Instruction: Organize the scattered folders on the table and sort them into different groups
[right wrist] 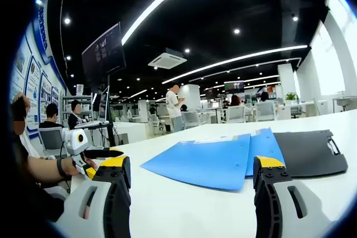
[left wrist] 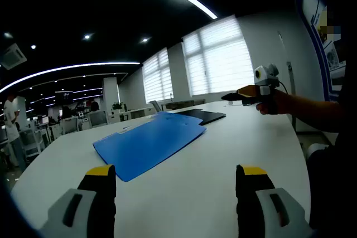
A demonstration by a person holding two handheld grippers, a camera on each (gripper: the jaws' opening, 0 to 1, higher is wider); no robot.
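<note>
Both grippers wait wide open, empty: left gripper (left wrist: pixel 176 185) low near the table (left wrist: pixel 234 149) edge, right gripper (right wrist: pixel 189 185) likewise. Ahead mid-table, blue folders (right wrist: pixel 215 160) overlap, touching a black clipboard (right wrist: pixel 309 151), unsorted, probably the first pick.

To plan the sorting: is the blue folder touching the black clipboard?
Touching. In the right gripper view the blue folder lies with its edge over the black clipboard, with no bare table between them.

White table (right wrist: pixel 184 210) with 2 blue folders (right wrist: pixel 206 163) (overlapping), black clipboard (right wrist: pixel 309 151)
</note>
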